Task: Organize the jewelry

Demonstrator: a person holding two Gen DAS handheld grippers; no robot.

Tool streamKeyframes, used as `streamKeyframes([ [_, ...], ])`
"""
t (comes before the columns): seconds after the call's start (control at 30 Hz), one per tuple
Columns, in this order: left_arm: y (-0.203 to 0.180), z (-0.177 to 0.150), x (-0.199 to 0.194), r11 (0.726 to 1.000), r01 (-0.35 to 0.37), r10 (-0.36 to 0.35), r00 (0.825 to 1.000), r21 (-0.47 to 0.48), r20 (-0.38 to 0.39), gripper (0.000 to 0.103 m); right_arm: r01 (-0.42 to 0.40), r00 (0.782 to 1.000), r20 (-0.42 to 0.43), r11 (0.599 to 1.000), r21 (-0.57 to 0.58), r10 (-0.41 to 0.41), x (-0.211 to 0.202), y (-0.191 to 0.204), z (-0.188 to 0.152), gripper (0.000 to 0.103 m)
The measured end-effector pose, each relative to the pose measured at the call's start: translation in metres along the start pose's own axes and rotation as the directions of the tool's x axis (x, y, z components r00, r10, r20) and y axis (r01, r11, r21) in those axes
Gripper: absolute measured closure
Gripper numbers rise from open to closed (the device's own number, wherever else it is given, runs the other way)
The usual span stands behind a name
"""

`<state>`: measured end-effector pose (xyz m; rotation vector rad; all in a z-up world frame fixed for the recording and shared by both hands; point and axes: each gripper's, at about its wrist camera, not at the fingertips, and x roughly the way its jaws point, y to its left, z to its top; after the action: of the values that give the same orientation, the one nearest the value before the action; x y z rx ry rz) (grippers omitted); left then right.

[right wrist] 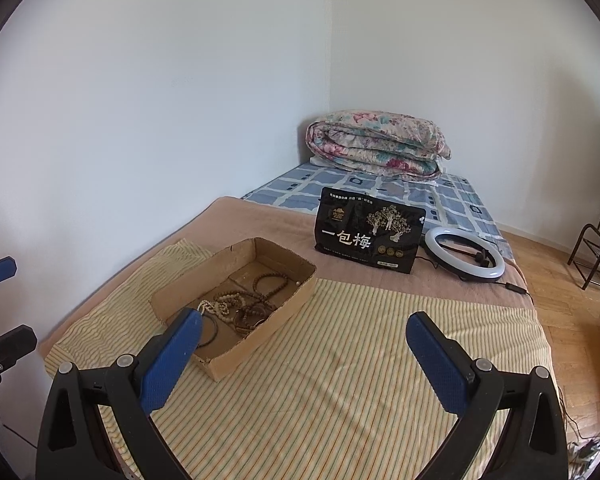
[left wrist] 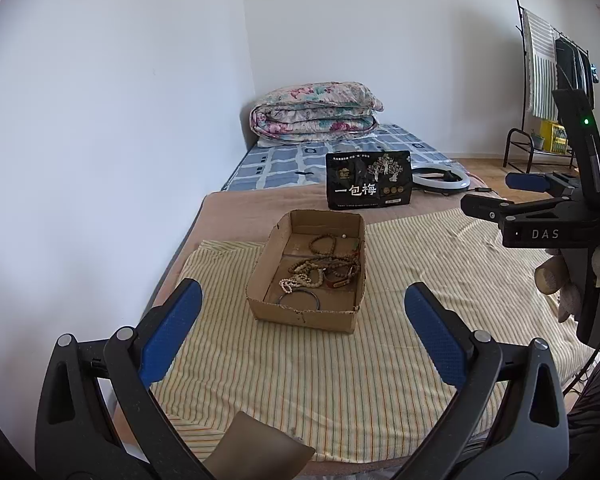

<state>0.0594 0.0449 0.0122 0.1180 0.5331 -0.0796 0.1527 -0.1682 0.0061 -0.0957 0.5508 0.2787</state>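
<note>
A shallow cardboard box (left wrist: 300, 314) sits on a yellow striped cloth (left wrist: 320, 380) on the bed. Inside it lie several bead bracelets and necklaces (left wrist: 320, 270) and a dark bangle (left wrist: 299, 299). My left gripper (left wrist: 304, 328) is open and empty, hovering just in front of the box. In the right wrist view the box (right wrist: 260, 344) with the beads (right wrist: 236, 308) lies to the front left. My right gripper (right wrist: 304, 356) is open and empty, to the right of the box above the cloth (right wrist: 340, 400). The right gripper's side also shows at the left wrist view's right edge (left wrist: 540, 216).
A black snack pouch (left wrist: 369, 179) stands behind the box, with a white ring light (left wrist: 440, 179) to its right. A folded floral quilt (left wrist: 314, 114) lies at the bed's far corner by the wall. A clothes rack (left wrist: 548, 80) stands at the far right on the wooden floor.
</note>
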Motion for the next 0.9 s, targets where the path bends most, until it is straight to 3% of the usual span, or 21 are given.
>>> streamKeyframes([
  [0.9,-0.0011,0.0023,-0.0051,1.0,0.004,-0.004,1.0,0.004,0.011,0.0,0.0,1.0,-0.008,1.0,-0.001,0.0,0.0026,0.0011,-0.0012,0.0],
])
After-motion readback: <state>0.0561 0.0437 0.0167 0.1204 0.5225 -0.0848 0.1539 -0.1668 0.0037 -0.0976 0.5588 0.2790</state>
